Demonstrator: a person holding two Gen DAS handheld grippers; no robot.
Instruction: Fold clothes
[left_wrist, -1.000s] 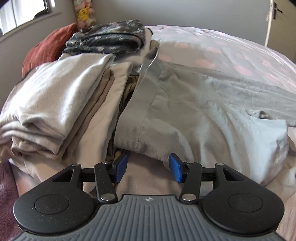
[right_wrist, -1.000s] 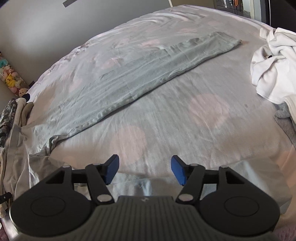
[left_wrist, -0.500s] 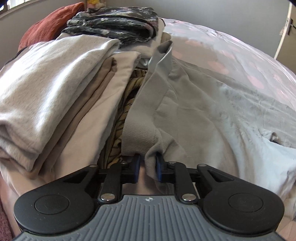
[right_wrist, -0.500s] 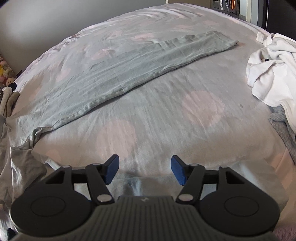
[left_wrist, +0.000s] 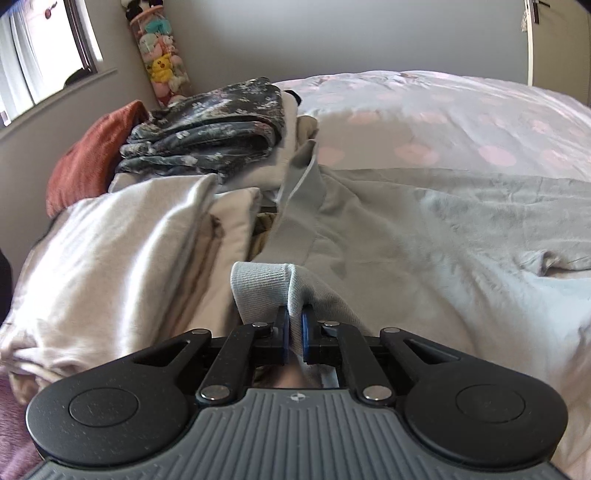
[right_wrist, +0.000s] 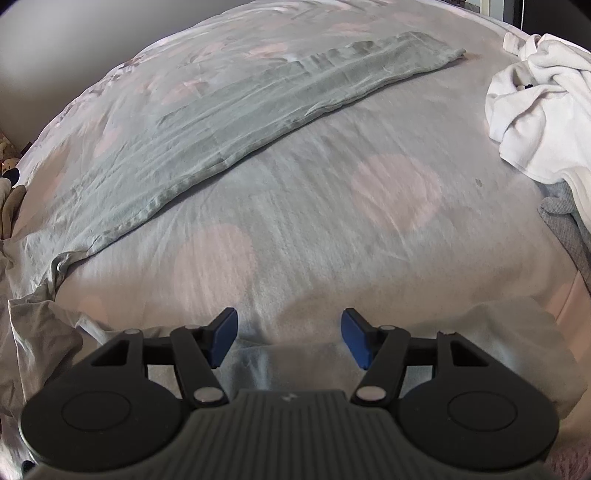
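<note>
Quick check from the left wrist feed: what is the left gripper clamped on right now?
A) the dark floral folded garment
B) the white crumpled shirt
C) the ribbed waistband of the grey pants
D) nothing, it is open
C: the left gripper has its blue pads pressed together on the ribbed waistband of the grey pants, beside the stack of folded clothes.
</note>
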